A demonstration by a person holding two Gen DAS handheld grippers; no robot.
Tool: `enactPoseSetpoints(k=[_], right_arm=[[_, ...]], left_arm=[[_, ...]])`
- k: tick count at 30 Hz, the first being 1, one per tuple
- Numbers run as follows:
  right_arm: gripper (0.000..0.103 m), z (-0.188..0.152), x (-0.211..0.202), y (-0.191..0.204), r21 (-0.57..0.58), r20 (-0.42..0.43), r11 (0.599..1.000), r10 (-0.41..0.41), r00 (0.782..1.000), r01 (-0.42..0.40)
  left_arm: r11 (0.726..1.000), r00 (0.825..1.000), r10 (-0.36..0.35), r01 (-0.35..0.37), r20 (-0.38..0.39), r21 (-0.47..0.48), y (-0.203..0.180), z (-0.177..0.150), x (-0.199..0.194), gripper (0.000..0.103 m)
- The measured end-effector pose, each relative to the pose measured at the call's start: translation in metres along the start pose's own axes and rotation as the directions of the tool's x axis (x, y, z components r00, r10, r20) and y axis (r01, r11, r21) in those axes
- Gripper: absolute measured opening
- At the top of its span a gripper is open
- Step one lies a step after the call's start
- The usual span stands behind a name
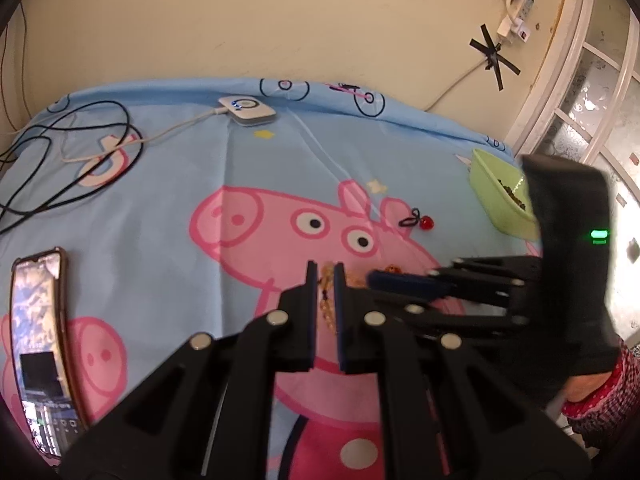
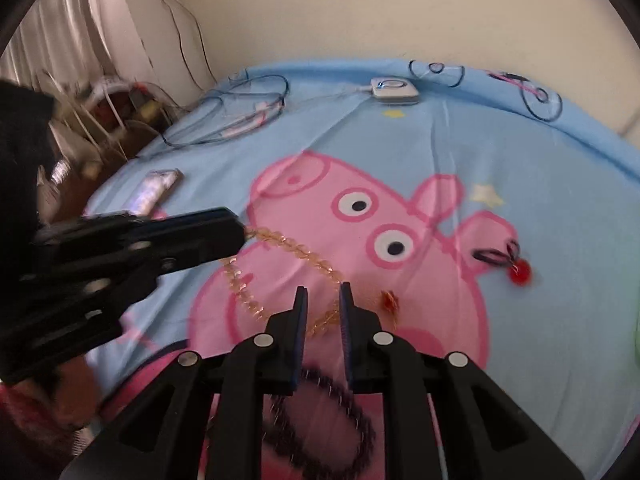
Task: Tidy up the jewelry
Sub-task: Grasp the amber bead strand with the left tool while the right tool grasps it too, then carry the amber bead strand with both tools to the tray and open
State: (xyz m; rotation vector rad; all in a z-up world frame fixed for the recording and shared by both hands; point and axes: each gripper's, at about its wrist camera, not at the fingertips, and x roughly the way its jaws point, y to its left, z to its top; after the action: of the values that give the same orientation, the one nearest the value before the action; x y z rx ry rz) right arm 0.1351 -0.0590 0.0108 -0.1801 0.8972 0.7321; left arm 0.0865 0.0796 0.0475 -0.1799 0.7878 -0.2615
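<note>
An amber bead necklace [image 2: 296, 250] trails across the cartoon-pig bedsheet [image 2: 520, 152]. My left gripper [image 1: 325, 268] is shut on one end of it, and the beads [image 1: 326, 292] show between its pads. From the right wrist view, the left gripper [image 2: 240, 232] holds that end just off the sheet. My right gripper [image 2: 323, 292] hovers over the necklace's lower loop. Its tip [image 1: 370, 278] looks shut beside the left fingers, and I cannot see it gripping anything. A small red-orange pendant [image 2: 390, 300] lies just right of it. A dark beaded bracelet [image 2: 320, 412] lies under the right gripper.
A green bowl [image 1: 496, 200] with dark bits inside stands at the sheet's right edge. A black hair tie with a red bead [image 2: 520, 272] lies on the pig's ear. A phone [image 1: 38, 352] lies at the left, and a white charger box [image 1: 248, 110] with cables sits by the wall.
</note>
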Motion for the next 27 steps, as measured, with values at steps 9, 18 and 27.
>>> enactPoseSetpoints(k=[9,18,27], right_arm=[[0.0,0.0,-0.03,-0.017,0.088,0.07,0.989,0.114,0.991,-0.12],[0.0,-0.008,-0.078,-0.082,0.33,0.203,0.868,0.319,0.926,-0.372],[0.0,-0.025,-0.15,-0.155,0.406,0.336,0.86,0.176,0.925,-0.311]], left_arm=[[1.0,1.0,-0.006,0.006,0.005,0.001,-0.006,0.004,-0.003,0.007],[0.99,0.99,-0.139,0.138,-0.03,-0.012,-0.035,0.033,0.012,0.007],[0.959,0.962,-0.261,0.268,-0.081,0.097,-0.131,0.078,0.056,0.007]])
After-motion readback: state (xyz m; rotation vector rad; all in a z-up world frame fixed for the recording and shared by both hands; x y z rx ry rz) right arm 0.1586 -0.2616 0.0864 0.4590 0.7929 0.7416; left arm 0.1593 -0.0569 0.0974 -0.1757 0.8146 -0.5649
